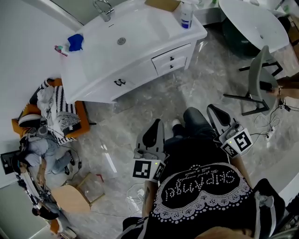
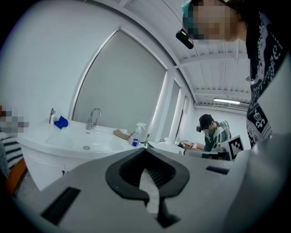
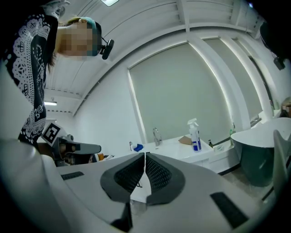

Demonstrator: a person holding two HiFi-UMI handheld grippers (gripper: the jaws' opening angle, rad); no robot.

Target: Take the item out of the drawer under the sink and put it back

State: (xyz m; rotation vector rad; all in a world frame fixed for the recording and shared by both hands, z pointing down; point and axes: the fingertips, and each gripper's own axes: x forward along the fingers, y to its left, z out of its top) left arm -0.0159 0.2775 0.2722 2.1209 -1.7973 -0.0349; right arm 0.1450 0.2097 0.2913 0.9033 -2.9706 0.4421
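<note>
Left gripper (image 1: 158,122) and right gripper (image 1: 211,108) both pinched closed and empty, held close in; shut drawers (image 1: 172,63) at the sink vanity's (image 1: 138,71) front right end lie straight ahead, well apart, neither gripper clearly nearer; item unseen, presumably inside one.

Head camera is looking steeply down past the person's chest (image 1: 201,186) onto the floor (image 1: 187,93), with the white sink unit (image 1: 135,46) well ahead at the top. Both gripper cameras sit low, facing roughly level along their own jaws toward that same unit from well off. All three catch its tap (image 1: 103,9) and spray bottle (image 1: 186,16).
</note>
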